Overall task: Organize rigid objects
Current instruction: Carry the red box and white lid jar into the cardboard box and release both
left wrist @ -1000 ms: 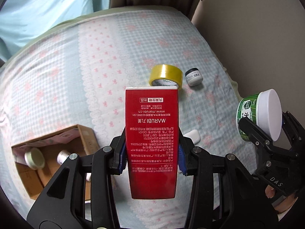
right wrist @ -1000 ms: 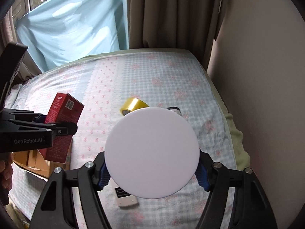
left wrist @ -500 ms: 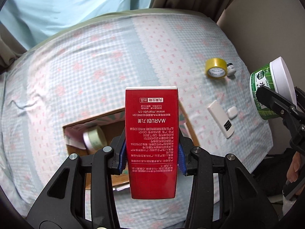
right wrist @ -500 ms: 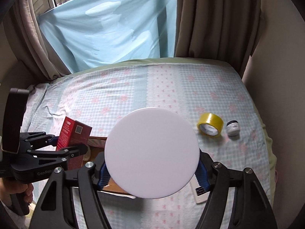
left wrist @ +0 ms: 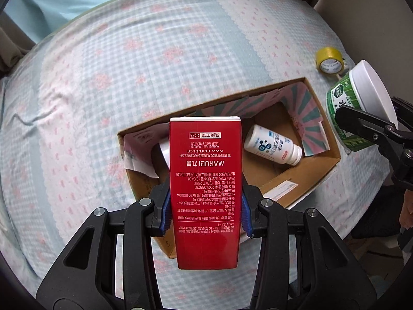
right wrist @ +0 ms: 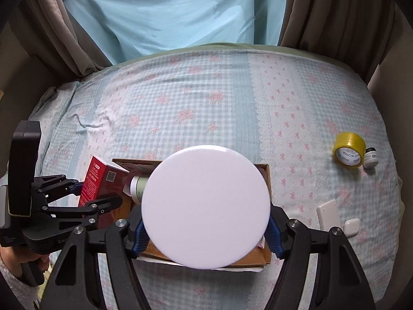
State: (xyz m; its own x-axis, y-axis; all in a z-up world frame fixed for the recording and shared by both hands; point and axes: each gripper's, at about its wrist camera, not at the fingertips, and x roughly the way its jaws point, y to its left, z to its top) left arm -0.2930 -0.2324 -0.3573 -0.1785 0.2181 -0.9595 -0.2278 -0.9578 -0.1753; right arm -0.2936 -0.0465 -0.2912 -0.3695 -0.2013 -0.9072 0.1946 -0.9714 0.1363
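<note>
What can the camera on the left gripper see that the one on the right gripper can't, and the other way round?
Only the left wrist view shows the white bottle lying inside the cardboard box, and the green label of the tub.

Only the right wrist view shows the white remote, the small white case, the small jar and the blue curtain.

Both show the red carton, the box and the yellow tape roll.

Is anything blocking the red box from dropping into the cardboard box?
Nothing visible above it. The red box in the left hand-held gripper hangs over the open cardboard box. A white bottle lies inside to its right, and a partly hidden canister sits behind it.
</note>
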